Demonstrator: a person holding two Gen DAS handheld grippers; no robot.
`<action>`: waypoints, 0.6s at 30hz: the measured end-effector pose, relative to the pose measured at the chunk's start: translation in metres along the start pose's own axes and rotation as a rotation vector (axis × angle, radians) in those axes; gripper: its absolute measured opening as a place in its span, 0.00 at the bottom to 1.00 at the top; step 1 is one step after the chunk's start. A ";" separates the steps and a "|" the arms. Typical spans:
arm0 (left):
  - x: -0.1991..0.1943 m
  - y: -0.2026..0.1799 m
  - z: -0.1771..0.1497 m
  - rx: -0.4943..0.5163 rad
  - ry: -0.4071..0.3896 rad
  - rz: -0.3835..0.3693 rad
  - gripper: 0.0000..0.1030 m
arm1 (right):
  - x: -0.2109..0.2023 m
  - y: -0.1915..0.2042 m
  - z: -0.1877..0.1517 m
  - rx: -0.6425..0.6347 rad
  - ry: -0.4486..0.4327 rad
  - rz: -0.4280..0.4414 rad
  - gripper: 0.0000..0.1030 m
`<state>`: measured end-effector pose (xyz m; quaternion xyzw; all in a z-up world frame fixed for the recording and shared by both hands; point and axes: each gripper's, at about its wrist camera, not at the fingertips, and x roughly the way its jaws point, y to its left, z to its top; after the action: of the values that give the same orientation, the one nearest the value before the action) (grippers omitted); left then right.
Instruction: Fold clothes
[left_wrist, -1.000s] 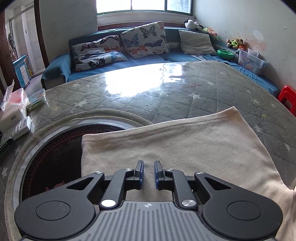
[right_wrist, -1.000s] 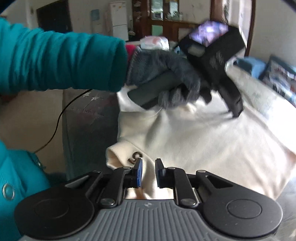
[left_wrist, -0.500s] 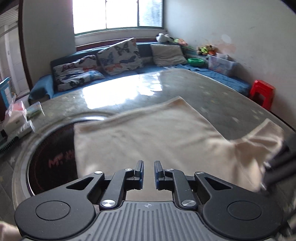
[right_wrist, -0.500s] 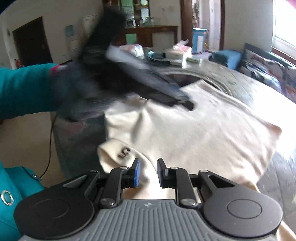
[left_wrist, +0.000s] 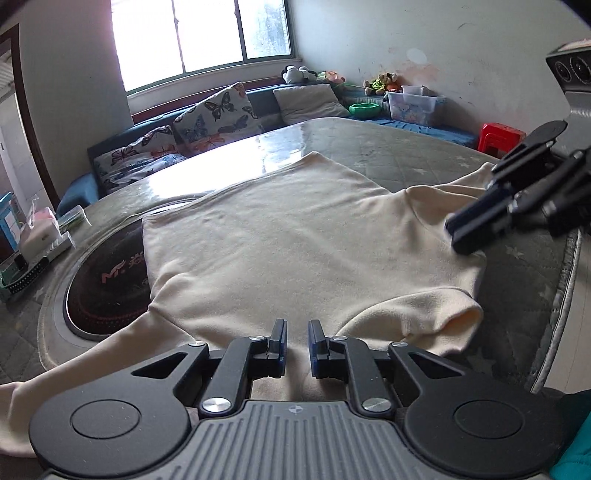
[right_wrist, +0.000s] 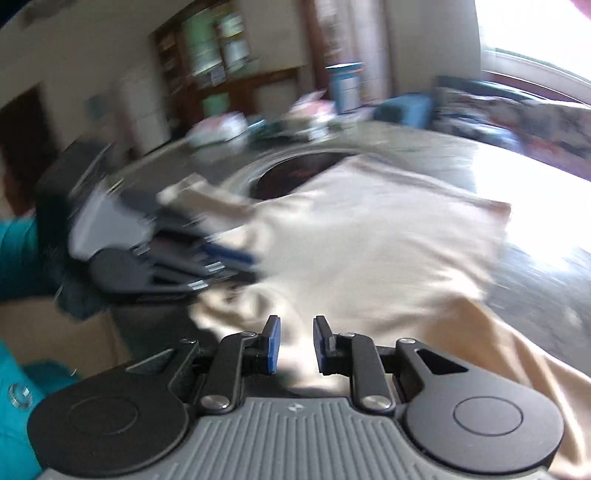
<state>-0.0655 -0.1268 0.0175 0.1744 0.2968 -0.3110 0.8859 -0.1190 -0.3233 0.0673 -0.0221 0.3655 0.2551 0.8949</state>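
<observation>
garment: cream long-sleeved top (left_wrist: 295, 236), spread flat on the quilted round table (left_wrist: 424, 155); one corner covers part of the dark cooktop disc (left_wrist: 107, 280) set in the table.
near edge: the top's edge towards me hangs off the table rim, right under my two grippers.
sleeves: one sleeve (left_wrist: 424, 317) is doubled back on the top's near right side, cuff open; the other sleeve (left_wrist: 55, 380) trails off past the cooktop disc and over the table rim.
left gripper: left gripper (left_wrist: 296, 341) hovers over the top's near edge, jaws a narrow slot apart, nothing pinched.
right gripper: right gripper (right_wrist: 296, 345) sits above the top's right side, jaws a small gap apart with nothing in them; view is blurred. From the left wrist view it shows over the top's right shoulder area (left_wrist: 476, 225); contact not clear.
handling: my read, light, soft, limp knit; it will sag and drag on the quilt, not slippery, not fragile.
where to grip: I'd pinch the cloth at the shoulder seam or cuff, one layer only, both grippers on the same side of the top to keep the fold line straight.
risk: grabbing two layers, or dragging the whole top across the cooktop disc.
</observation>
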 end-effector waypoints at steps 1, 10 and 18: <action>-0.001 0.000 0.003 -0.004 -0.010 0.001 0.14 | -0.006 -0.008 -0.002 0.032 -0.017 -0.046 0.18; 0.003 -0.028 0.035 -0.019 -0.096 -0.102 0.14 | -0.051 -0.097 -0.050 0.320 -0.066 -0.516 0.25; 0.023 -0.068 0.037 0.024 -0.064 -0.197 0.14 | -0.090 -0.147 -0.093 0.475 -0.089 -0.704 0.31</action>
<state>-0.0801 -0.2062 0.0228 0.1446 0.2802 -0.4057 0.8579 -0.1635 -0.5114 0.0377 0.0725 0.3452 -0.1564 0.9226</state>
